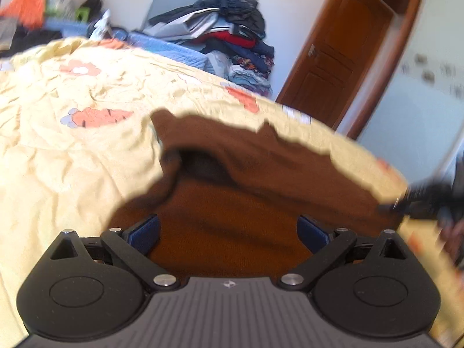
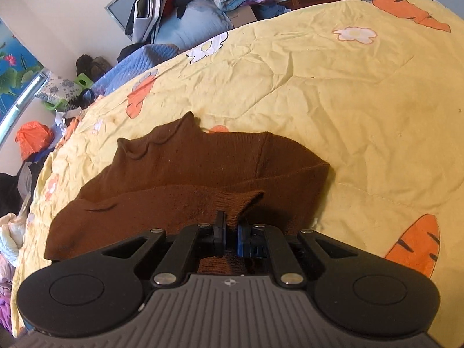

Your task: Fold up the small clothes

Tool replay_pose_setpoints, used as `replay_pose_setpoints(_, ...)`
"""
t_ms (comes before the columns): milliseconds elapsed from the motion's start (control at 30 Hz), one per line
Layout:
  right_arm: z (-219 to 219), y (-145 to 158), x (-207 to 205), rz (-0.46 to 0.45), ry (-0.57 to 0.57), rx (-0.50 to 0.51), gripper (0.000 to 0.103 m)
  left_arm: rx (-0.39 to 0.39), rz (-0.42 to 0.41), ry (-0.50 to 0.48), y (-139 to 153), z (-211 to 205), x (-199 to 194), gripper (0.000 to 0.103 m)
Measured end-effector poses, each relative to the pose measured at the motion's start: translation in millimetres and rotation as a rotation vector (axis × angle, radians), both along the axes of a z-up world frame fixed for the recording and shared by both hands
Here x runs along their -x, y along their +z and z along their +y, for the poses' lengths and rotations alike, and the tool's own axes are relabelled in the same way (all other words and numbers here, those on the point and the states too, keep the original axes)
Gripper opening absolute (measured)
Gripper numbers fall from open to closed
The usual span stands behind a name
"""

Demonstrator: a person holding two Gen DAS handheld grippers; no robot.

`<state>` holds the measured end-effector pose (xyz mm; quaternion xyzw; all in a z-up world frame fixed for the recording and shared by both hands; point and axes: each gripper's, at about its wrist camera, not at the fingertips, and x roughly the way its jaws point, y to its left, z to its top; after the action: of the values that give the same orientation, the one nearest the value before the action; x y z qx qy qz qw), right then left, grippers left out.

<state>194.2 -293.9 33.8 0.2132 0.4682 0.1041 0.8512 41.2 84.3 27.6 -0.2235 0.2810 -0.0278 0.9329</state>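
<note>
Presently the brown knit sweater (image 2: 203,168) lies spread on a bed under a yellow quilt (image 2: 348,101) printed with carrots and white flowers, its scalloped collar toward the far side in the right wrist view. Right gripper (image 2: 230,232): fingers clenched on a ribbed edge of the sweater, a peak of the knit pinched up between the pads and rising just beyond them; more brown fabric shows under the gripper body. Left gripper (image 1: 229,232): fingers (image 1: 145,233) spread wide, blue pads well apart, hovering over the near part of the sweater (image 1: 232,226) with brown knit filling the gap below them; pads not pressing on it. Left wrist view blurred; at its right edge a dark blurred shape sits at the sweater's right margin, probably the other gripper, cannot tell for sure. Beyond the bed on the far side: a heap of folded and loose clothes (image 1: 232,29) against the white wall, a blue quilted cover (image 2: 139,58) near it, and a brown wooden door (image 1: 336,58) to the right.
</note>
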Motion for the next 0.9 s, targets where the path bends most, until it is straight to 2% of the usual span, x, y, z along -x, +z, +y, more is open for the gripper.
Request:
replay_pose_setpoints(67,-0.2,7.5,-3.0,-0.013,0.01,-0.016,0.014,0.156,-0.061,0.081,17.2,35.6,-11.6,0.101)
replay_pose_setpoints(100,-5.4,13.0,-3.8,-0.024,0.009,-0.03,0.014,0.201,-0.07,0.13,22.3,51.4,-21.0,0.102)
replay_pose_setpoints(167,-17.1,23.1,-4.2,-0.05,-0.007,-0.074,0.014,0.26,0.004,0.177,22.5,79.8,-55.0,0.103)
replay_pose_setpoints(233,-29.2,27.6,-3.2,-0.052,-0.018,-0.103,0.014,0.309,0.111,0.132,9.8,96.9,-93.3,0.098)
replay_pose_setpoints(267,-27.3,26.5,-4.4,-0.046,-0.01,-0.091,0.014,0.316,0.154,0.139,3.3,101.1,-106.6,0.088)
replay_pose_setpoints(300,-24.3,25.7,-5.2,-0.042,0.0,-0.067,0.014,0.319,0.193,0.137,-1.9,103.1,-118.1,0.081)
replay_pose_setpoints(367,-20.1,22.2,-6.5,-0.035,0.014,-0.054,0.014,0.311,0.258,0.102,-10.9,101.9,-138.0,0.056)
replay_pose_setpoints(433,-18.8,19.8,-7.6,-0.032,0.017,-0.049,0.014,0.28,0.267,0.079,-11.1,98.4,-147.0,0.054)
replay_pose_setpoints(467,-19.5,19.4,-8.1,-0.031,0.016,-0.049,0.014,0.27,0.273,0.077,-9.8,98.7,-150.4,0.036)
replay_pose_setpoints(500,-21.1,19.3,-9.0,-0.032,0.016,-0.05,0.014,0.271,0.28,0.073,-8.9,99.8,-153.5,0.028)
replay_pose_setpoints(533,-23.2,20.1,-9.4,-0.037,0.014,-0.047,0.014,0.268,0.275,0.077,-6.4,102.3,-155.9,0.016)
replay_pose_setpoints(633,-32.3,29.9,-9.2,-0.068,0.009,-0.059,0.014,0.187,0.216,0.043,15.5,101.5,-159.5,0.011)
replay_pose_setpoints(700,-38.1,35.1,-8.7,-0.09,-0.003,-0.057,0.014,0.098,0.161,-0.008,34.5,92.8,-157.9,0.01)
replay_pose_setpoints(733,-40.0,32.4,-10.8,-0.081,-0.01,-0.047,0.014,0.024,0.142,-0.028,42.8,83.9,-158.5,0.01)
replay_pose_setpoints(800,-35.2,18.0,-17.0,-0.033,0.002,0.018,0.014,-0.167,0.135,-0.053,41.9,64.8,-166.2,0.01)
replay_pose_setpoints(833,-31.2,8.6,-19.2,-0.009,0.007,0.041,0.014,-0.283,0.151,-0.048,33.5,55.5,-171.6,0.009)
replay_pose_setpoints(867,-27.2,-0.2,-19.9,0.007,0.009,0.041,0.014,-0.367,0.186,-0.027,22.3,51.1,-177.1,0.004)
replay_pose_setpoints(900,-23.2,-6.1,-19.1,0.011,0.005,0.042,0.015,-0.419,0.226,-0.008,11.7,49.9,-180.6,0.005)
